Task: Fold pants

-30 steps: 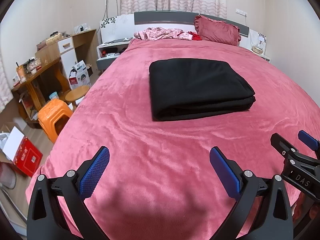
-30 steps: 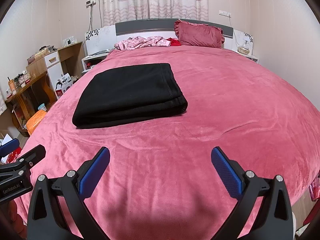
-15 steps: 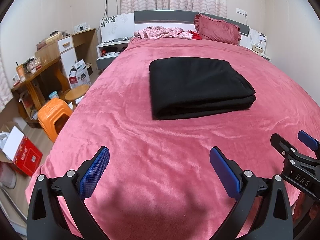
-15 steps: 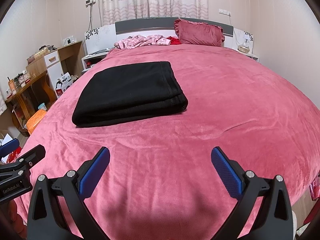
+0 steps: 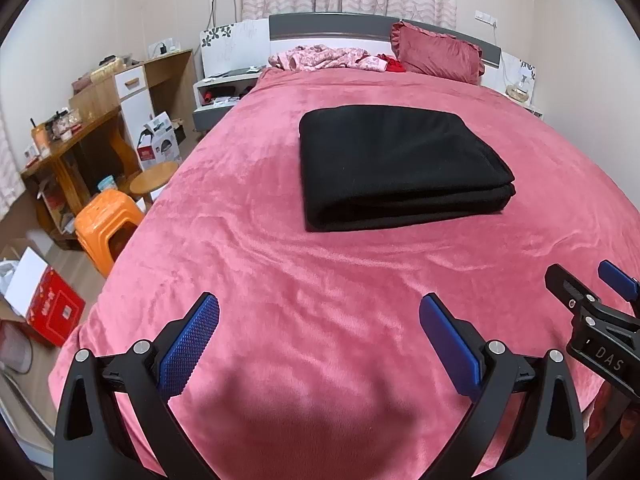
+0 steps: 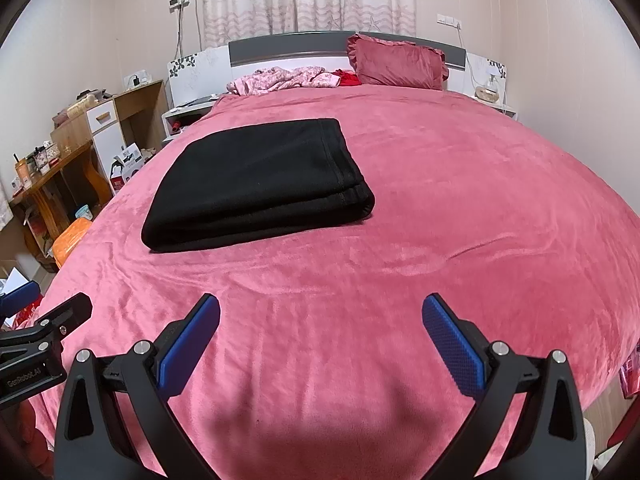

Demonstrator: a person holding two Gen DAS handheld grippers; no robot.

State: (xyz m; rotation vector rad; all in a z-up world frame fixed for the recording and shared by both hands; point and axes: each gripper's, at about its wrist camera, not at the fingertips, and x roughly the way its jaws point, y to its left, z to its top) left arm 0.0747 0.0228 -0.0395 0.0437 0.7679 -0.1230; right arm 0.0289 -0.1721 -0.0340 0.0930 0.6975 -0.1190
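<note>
The black pants (image 5: 396, 164) lie folded into a flat rectangular stack on the pink bedspread (image 5: 320, 280), in the middle of the bed; they also show in the right wrist view (image 6: 260, 184). My left gripper (image 5: 318, 316) is open and empty, above the near end of the bed, well short of the pants. My right gripper (image 6: 320, 316) is open and empty too, beside the left one. The right gripper shows at the right edge of the left wrist view (image 5: 592, 292), and the left gripper at the left edge of the right wrist view (image 6: 40, 320).
A red pillow (image 5: 436, 56) and crumpled pink clothes (image 5: 328, 60) lie at the headboard. Left of the bed are an orange stool (image 5: 108, 224), a round wooden stool (image 5: 154, 178), a wooden desk (image 5: 68, 140) and a red box (image 5: 52, 312). A nightstand with a lamp (image 6: 490, 88) stands at the right.
Both views have tilted very slightly; the pants sit marginally lower in the frames. Both grippers stay open and the pants have not moved.
</note>
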